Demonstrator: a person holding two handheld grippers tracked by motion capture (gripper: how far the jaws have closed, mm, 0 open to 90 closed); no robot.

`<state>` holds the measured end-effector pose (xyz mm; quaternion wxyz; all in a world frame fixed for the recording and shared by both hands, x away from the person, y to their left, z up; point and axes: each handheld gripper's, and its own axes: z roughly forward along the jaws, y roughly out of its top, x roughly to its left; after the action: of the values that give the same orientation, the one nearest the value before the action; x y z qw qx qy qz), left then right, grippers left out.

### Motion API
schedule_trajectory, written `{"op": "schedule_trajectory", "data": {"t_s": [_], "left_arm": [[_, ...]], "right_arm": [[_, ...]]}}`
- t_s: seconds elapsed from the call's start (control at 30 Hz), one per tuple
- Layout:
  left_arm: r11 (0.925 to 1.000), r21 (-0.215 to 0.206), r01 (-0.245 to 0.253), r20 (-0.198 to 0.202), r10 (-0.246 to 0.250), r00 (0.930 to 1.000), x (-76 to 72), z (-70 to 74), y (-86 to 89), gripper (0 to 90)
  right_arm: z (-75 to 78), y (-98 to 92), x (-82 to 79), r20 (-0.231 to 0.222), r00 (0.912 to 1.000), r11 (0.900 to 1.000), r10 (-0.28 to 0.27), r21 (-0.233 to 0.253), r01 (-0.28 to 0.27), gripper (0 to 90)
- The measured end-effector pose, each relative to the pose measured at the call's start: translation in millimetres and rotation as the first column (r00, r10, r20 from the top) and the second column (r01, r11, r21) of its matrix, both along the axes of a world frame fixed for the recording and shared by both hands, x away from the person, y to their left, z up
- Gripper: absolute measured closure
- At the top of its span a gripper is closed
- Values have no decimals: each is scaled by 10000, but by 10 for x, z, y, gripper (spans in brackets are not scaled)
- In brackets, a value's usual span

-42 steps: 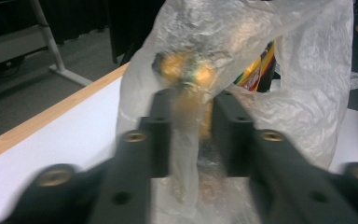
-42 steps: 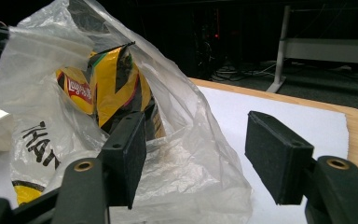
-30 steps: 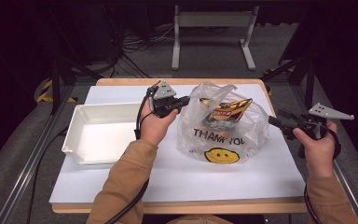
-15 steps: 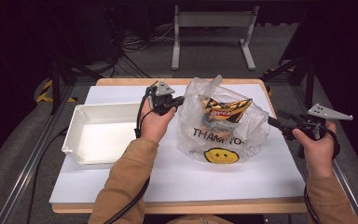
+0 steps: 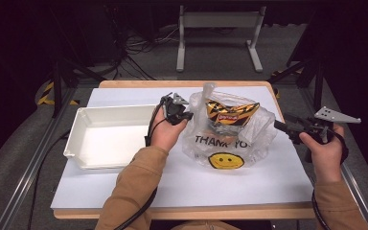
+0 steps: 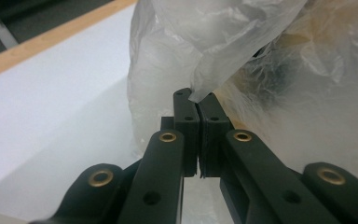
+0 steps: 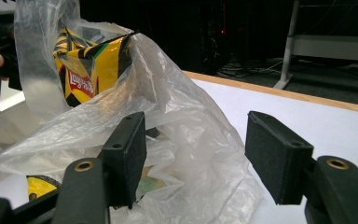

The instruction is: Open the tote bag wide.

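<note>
Dark floor with cables and a grey metal stand [image 5: 219, 28] surrounds the bench [image 5: 139, 84], whose wooden top carries a white sheet [image 5: 268, 177].

1. Bag position. I see the clear plastic bag [image 5: 249, 143], printed with "THANK YOU" and a yellow smiley, right of the bench centre and nearer the right edge. A yellow-and-black chip packet [image 5: 230, 112] stands inside it, its top showing at the bag's mouth.

2. Left gripper [image 5: 184, 115]. I hold it at the bag's left side. In the left gripper view its jaws are pressed together, and a fold of the bag film [image 6: 214, 70] is pinched at their tips.

3. Right gripper [image 5: 280, 126]. I hold it near the right edge of the bench, jaws pointing at the bag's right side. In the right gripper view the jaws stand wide apart; bag film [image 7: 177, 126] lies between and beyond them. I cannot tell whether either pad touches it.

4. White tray [image 5: 76, 139]. It sits at the left side of the bench, just beside my left hand [image 5: 165, 134].
</note>
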<state>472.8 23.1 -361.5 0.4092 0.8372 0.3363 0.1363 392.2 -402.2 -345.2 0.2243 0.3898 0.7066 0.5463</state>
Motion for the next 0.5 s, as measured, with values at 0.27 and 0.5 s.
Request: {"op": "schedule_trajectory", "data": {"t_s": [0.27,0.5], "left_arm": [[9993,95,364,-188,-362,9992,-19,-121,-96,881],[9979,-527,372,-367,-392,9986,-54,-93,-62,708]], "right_arm": [[-3,-2,2,-14,10000,10000,4,7,-4,391],[3,-4,-2,21,10000,10000,15,12,-15,391]]}}
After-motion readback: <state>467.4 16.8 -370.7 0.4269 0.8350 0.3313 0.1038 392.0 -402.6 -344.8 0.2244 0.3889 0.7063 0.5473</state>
